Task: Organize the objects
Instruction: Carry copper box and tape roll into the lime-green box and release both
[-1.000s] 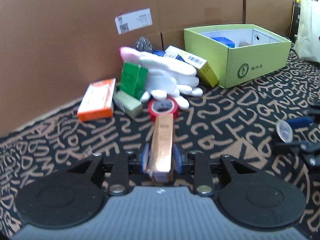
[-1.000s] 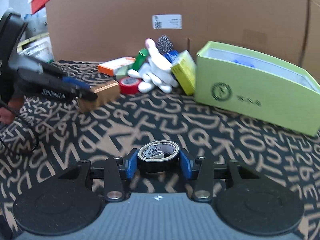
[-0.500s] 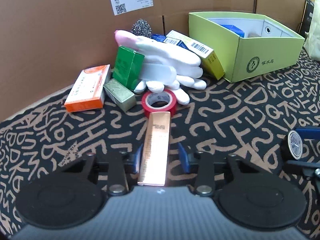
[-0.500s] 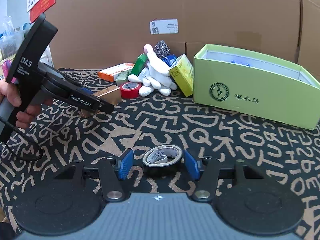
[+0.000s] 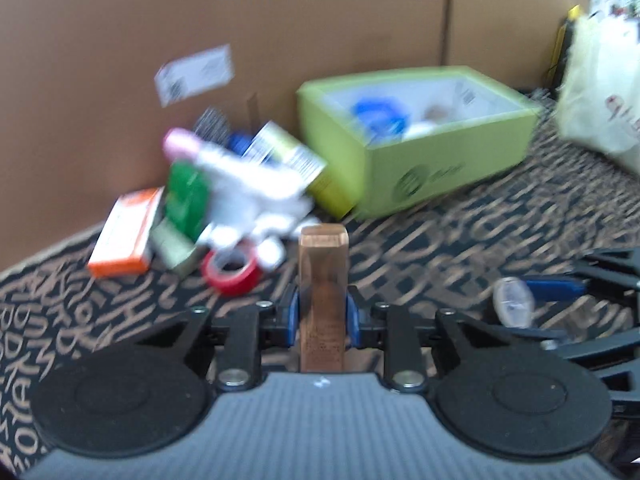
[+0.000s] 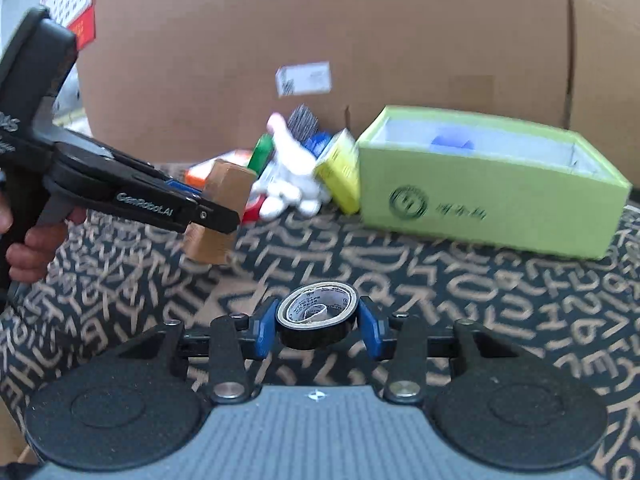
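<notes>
While both loads hang above the mat | left gripper (image 5: 322, 314) clamped on copper box (image 5: 322, 280), long axis along the fingers | right gripper (image 6: 317, 326) just closed on black tape roll (image 6: 317, 314) | green bin (image 6: 492, 184) far right, nearer right hand.

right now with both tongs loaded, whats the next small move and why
Probably carry the copper box held in the left tongs toward the open green box: it is clamped and lifted off the cloth, and the green box already holds sorted items.
</notes>
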### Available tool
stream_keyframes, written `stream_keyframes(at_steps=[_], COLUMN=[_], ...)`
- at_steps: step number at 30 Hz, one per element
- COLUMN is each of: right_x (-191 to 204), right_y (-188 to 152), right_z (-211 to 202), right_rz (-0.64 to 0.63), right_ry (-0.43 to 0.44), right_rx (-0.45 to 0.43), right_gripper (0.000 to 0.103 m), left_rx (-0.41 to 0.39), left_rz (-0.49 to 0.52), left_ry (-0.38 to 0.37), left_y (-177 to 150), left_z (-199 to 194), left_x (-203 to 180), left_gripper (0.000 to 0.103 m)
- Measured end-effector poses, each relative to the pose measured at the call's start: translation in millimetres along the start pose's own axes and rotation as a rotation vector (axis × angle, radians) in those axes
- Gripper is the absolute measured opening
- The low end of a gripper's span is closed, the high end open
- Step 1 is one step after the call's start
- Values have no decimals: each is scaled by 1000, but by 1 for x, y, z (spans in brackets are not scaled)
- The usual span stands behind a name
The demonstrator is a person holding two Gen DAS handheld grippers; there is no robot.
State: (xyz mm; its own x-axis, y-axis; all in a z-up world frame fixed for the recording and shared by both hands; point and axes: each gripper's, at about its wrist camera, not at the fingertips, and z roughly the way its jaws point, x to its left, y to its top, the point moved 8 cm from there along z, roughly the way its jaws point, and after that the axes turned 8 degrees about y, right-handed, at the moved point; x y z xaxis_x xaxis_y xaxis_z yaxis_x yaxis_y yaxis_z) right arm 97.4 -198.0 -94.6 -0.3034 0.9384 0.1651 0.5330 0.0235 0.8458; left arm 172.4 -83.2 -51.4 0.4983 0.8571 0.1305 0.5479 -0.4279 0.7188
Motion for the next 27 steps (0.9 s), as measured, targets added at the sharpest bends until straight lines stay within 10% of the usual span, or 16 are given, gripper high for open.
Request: stream_keyframes(at_steps=[11,27], right_x=[-59,-188], right_y=[64,110], right_z=[-51,-5], right_rz=[-18,1], right_ry=[-209,-400], right_rx=[-199,-216], right_gripper=[47,47], left_rx=[-152,-107], left_rz=[-4,-41], left_ry=[-136,-150], left_y=[100,178], left_z=[-18,100], left_x=[-68,-125], left_gripper=[24,24])
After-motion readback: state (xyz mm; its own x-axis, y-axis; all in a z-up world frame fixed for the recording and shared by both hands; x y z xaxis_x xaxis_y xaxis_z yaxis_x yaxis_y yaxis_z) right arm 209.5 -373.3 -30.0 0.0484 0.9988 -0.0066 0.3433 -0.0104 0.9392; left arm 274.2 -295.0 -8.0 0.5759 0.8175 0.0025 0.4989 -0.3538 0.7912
